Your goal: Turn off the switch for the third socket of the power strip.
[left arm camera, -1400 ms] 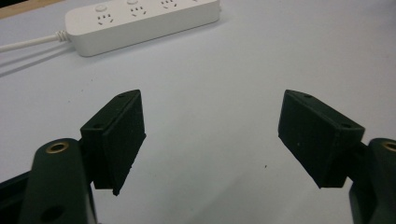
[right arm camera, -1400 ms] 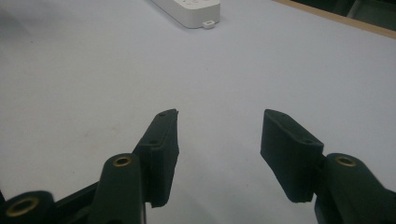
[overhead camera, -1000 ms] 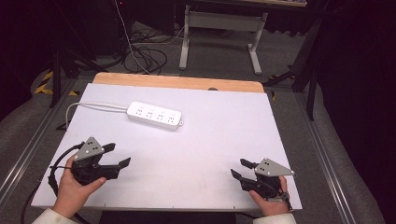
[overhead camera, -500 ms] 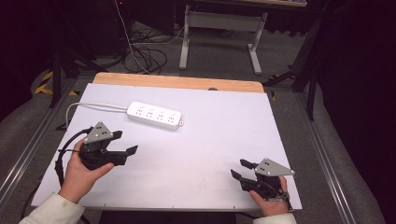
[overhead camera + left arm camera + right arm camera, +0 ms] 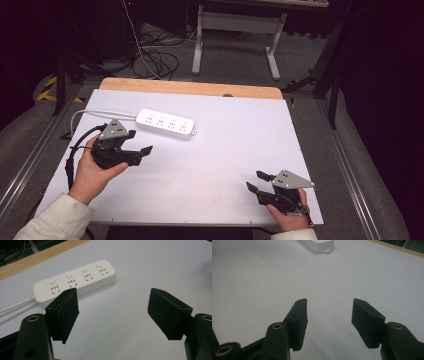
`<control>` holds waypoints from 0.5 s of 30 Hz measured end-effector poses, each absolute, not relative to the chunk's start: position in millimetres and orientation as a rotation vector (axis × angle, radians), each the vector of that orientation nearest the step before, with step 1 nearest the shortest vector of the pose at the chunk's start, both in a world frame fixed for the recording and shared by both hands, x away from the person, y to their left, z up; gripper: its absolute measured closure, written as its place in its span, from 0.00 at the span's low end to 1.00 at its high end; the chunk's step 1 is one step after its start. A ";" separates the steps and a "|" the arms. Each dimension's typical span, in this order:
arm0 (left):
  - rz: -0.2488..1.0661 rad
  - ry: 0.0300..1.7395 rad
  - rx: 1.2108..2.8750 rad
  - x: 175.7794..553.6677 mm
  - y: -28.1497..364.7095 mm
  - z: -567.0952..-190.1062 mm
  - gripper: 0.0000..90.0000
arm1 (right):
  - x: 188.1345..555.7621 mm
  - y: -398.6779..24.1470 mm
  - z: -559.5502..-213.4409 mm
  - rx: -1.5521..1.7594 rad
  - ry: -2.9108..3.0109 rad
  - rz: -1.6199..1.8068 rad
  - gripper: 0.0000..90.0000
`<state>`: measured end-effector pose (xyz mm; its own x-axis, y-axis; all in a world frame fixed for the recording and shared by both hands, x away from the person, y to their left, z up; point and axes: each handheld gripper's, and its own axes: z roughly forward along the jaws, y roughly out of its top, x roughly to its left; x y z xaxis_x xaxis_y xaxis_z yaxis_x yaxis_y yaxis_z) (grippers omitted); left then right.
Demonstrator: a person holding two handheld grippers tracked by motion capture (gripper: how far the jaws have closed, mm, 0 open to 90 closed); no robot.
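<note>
Power strip (image 5: 166, 123) first, from the high view: it lies flat on the white table (image 5: 225, 150), toward the far left part, its cord (image 5: 95, 113) looping off the left end. Left gripper (image 5: 140, 150) hangs just short of the strip's near side with nothing between its wide jaws, which reads as an approach lined up on the strip. Right gripper (image 5: 253, 181) sits low at the near right edge, well apart from the strip, jaws spread and empty; I judge it is parked out of the way until needed. This view alone gives the whole layout and the gap between the two hands.

Left gripper view adds what the overhead one cannot: the strip (image 5: 75, 281) carries four sockets, each with a round button, and it sits just beyond the tip of one black jaw. Both jaws stand wide apart over bare table, touching nothing.

Right gripper view looks across an open stretch of table to the strip's free end (image 5: 318, 245), with a small tab at its corner. Its own jaws stand open, nothing held.
</note>
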<state>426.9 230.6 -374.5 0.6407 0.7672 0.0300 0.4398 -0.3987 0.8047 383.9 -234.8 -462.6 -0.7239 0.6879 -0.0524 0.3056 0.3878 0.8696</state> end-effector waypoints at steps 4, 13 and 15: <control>0.519 0.938 2.040 429.8 228.2 -370.6 0.28 | 384.0 -234.9 -462.8 0.859 2.247 1.280 0.52; 0.548 0.951 2.051 440.9 218.9 -363.4 0.32 | 383.7 -235.1 -462.9 0.864 2.247 1.285 0.52; 0.580 0.948 2.062 443.6 214.4 -358.8 0.35 | 383.9 -235.5 -463.0 0.870 2.250 1.292 0.52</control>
